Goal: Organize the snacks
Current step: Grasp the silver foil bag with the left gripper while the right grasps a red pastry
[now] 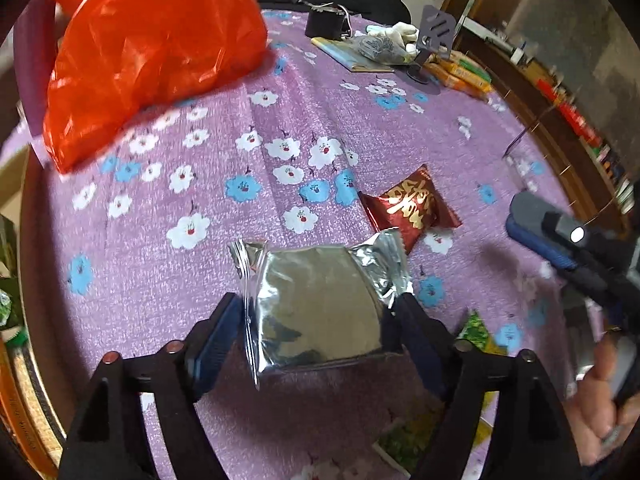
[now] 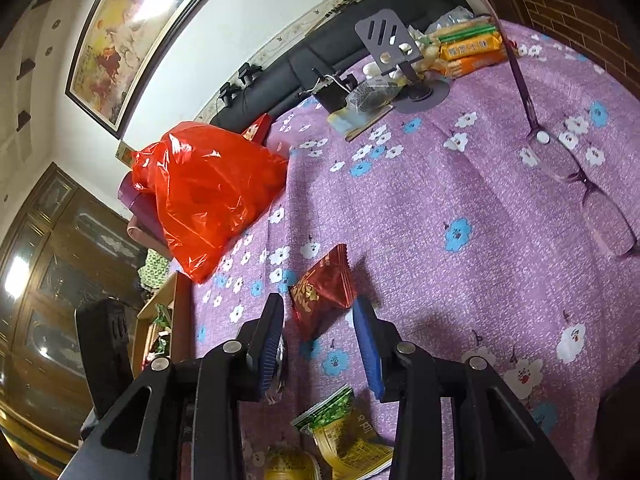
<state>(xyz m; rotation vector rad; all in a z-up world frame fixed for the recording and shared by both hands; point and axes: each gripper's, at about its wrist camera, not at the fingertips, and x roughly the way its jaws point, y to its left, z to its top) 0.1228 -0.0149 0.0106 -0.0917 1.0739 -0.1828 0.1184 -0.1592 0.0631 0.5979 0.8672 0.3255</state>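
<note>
A silver foil snack packet (image 1: pixel 320 312) lies between the fingers of my left gripper (image 1: pixel 316 320). The jaws stand wide; the left pad is a little off the packet's seam and the right finger is at its edge, so I read the gripper as open. A red snack packet with gold lettering (image 1: pixel 412 204) (image 2: pixel 324 292) rests on the purple flowered tablecloth (image 1: pixel 200 280) just beyond. My right gripper (image 2: pixel 318 312) (image 1: pixel 520 216) is open, its tips on either side of the red packet's near end without pressing it.
A big red plastic bag (image 1: pixel 152 48) (image 2: pixel 208 196) sits at the far left. Green snack packets (image 2: pixel 340 432) (image 1: pixel 476 328) lie near me. A phone stand (image 2: pixel 388 40), orange biscuit packs (image 2: pixel 472 52) and a book are at the back, eyeglasses (image 2: pixel 580 184) at right. A hand (image 1: pixel 608 400) holds the right gripper.
</note>
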